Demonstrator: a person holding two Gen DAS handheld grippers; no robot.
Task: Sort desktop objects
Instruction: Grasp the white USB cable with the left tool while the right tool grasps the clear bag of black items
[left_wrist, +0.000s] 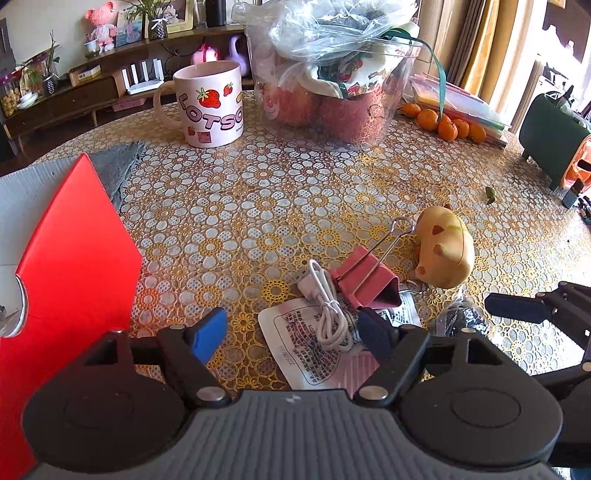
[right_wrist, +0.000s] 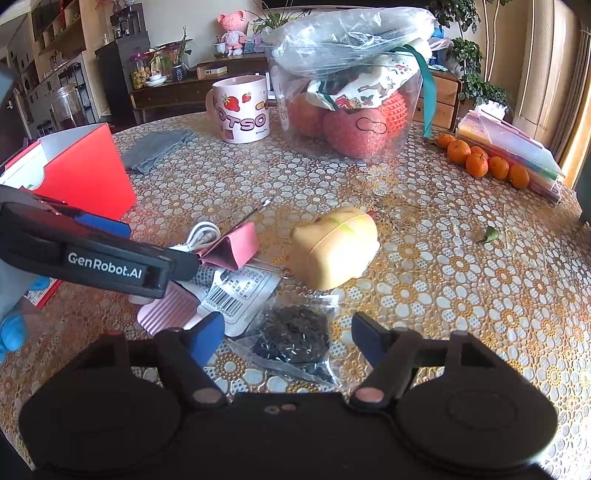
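The left gripper (left_wrist: 291, 334) stands over a white sachet (left_wrist: 314, 354) near the table's near edge. Its jaws are open, with no pad pressing on anything. A coiled white cable (left_wrist: 328, 314) lies on the sachet between the jaws. A ribbed pink case (left_wrist: 364, 369) lies partly under the sachet, beside the right-hand finger.

The right gripper (right_wrist: 290, 338) stands just beside the left one, over a clear packet (right_wrist: 295, 336) of dark bits. Its jaws are open around the packet; whether the pads touch it cannot be told. A blue glove (right_wrist: 13, 328) shows at the left edge of the right wrist view.

Just beyond the sachet, a pink clip (left_wrist: 364, 280) rests with one wire handle raised and touches the cable. A yellow toy (left_wrist: 445, 254) lies just beside the clip on the right.

A red box (left_wrist: 70, 258) stands at the table's left edge, with a grey cloth (left_wrist: 114, 166) behind it. A small green leaf (left_wrist: 489, 195) lies well apart, toward the right edge.

Toward the far edge, a mug (left_wrist: 210, 105) with strawberry print stands beside a clear bag (left_wrist: 332, 85) holding red fruit. Oranges (left_wrist: 447, 127) lie near the far right edge, next to a stack of folders (left_wrist: 465, 105). The table (left_wrist: 258, 192) carries a gold flower-pattern cover.
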